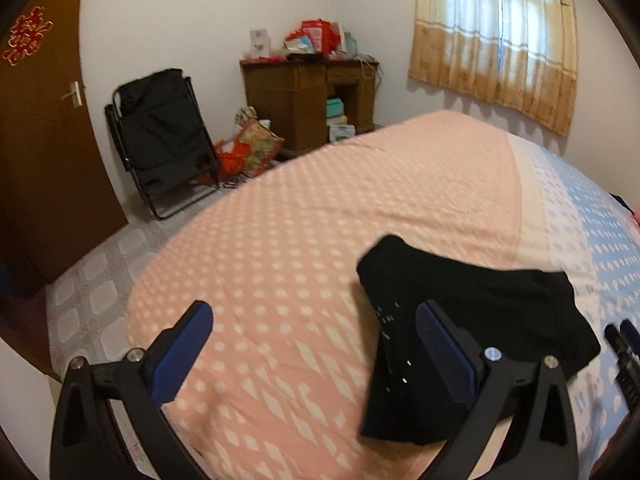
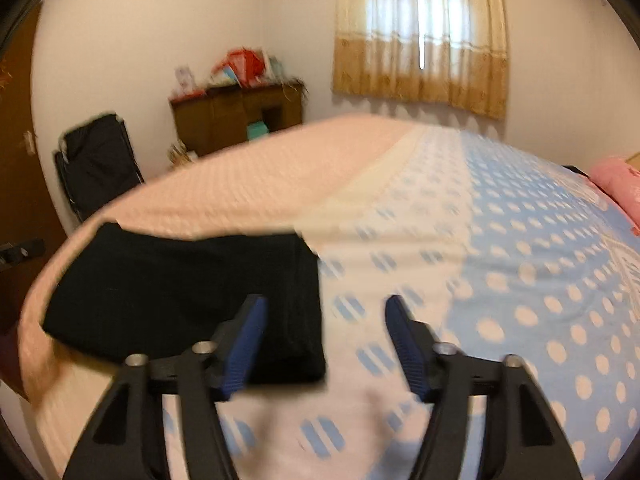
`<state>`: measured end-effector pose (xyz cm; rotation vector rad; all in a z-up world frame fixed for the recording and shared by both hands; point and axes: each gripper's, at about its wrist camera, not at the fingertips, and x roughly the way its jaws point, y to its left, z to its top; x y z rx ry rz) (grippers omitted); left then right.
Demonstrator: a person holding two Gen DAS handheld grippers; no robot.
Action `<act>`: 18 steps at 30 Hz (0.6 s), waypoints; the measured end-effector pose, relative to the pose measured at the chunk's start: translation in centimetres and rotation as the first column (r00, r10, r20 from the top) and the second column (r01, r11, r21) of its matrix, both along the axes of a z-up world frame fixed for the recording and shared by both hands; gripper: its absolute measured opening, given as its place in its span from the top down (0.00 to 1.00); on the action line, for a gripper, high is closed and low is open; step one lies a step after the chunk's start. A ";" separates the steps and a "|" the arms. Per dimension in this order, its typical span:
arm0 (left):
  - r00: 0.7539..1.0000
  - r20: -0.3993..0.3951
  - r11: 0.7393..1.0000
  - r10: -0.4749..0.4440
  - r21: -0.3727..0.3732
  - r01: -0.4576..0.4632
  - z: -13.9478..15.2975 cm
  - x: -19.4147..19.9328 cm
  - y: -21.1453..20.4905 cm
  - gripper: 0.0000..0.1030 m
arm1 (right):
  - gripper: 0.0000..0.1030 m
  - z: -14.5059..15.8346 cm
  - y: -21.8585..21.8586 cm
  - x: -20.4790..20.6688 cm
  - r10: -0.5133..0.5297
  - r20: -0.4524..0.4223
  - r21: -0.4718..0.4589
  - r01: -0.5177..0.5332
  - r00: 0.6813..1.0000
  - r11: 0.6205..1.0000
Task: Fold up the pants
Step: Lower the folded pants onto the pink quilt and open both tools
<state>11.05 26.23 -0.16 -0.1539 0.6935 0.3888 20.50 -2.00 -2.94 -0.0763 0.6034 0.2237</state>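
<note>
The black pants (image 1: 472,320) lie folded into a compact bundle on the bed (image 1: 300,220), near its front edge. In the right wrist view the pants (image 2: 180,288) form a flat dark rectangle at the left. My left gripper (image 1: 316,320) is open and empty, above the pink sheet just left of the pants. My right gripper (image 2: 324,308) is open and empty, over the pants' right edge and the blue dotted sheet (image 2: 520,280). The right gripper's tip also shows in the left wrist view (image 1: 622,344) at the far right.
A black folding chair (image 1: 160,140) stands by the wall left of the bed. A brown cabinet (image 1: 308,96) with clutter on top stands in the corner. A brown door (image 1: 44,140) is at left. A curtained window (image 1: 496,36) is behind the bed. A pink pillow (image 2: 618,184) lies at right.
</note>
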 end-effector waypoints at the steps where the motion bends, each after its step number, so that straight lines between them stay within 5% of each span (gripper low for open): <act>1: 1.000 -0.008 1.000 0.008 0.010 -0.008 -0.1 0.0 0.2 0.00 | 0.77 0.0 0.6 0.6 0.024 -0.010 0.002 -0.024 1.000 1.000; 5: 0.997 -0.064 0.997 0.053 0.064 -0.049 -1.5 0.2 0.8 0.00 | 0.80 -1.2 3.7 3.7 0.115 -0.066 0.010 -0.114 0.991 0.993; 8: 0.994 -0.100 0.998 0.045 0.056 -0.039 -2.6 -0.4 1.1 0.00 | 0.80 -5.2 5.4 6.1 0.084 -0.182 -0.133 -0.109 0.980 0.985; 15: 0.995 -0.095 1.000 -0.016 -0.006 0.015 -3.2 0.3 0.2 0.00 | 0.78 -4.8 5.7 5.2 0.087 -0.123 -0.178 -0.108 0.989 0.978; 18: 0.981 -0.192 1.000 0.017 -0.002 -0.018 -5.5 1.7 -0.3 0.00 | 0.78 -3.1 5.1 3.6 0.074 -0.091 -0.109 -0.084 0.993 0.991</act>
